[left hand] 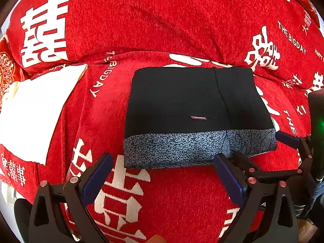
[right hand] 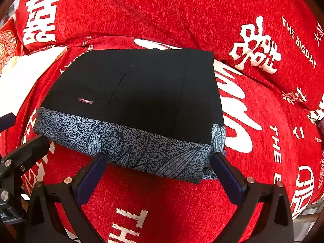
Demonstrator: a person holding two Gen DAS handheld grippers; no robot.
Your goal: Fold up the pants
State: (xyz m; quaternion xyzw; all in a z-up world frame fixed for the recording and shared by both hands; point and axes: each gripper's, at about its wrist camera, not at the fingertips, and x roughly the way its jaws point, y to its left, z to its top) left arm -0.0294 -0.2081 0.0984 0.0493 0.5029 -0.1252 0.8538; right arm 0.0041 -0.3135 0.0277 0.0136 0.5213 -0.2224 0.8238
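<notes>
Pants [left hand: 188, 101] already folded into compact black rectangle w/ speckled grey band along near edge, lying on red printed sofa cover [left hand: 141, 30]. Left tongs [left hand: 163, 174] and right tongs [right hand: 160, 172] both spread wide, empty, just short of near edge. Prob. soft, light, limp, layers apt to slide; best pinched thru all layers at grey band corners.

pants [right hand: 131, 85]: matt black cloth, speckled grey-blue printed band | sofa cover [left hand: 162, 20]: red nubby chenille-like weave, white woven lettering | white cloth [left hand: 34, 109]: overexposed, possibly smooth | left gripper [left hand: 162, 174]: matt black plastic, dark-blue pads, shiny rivets
</notes>
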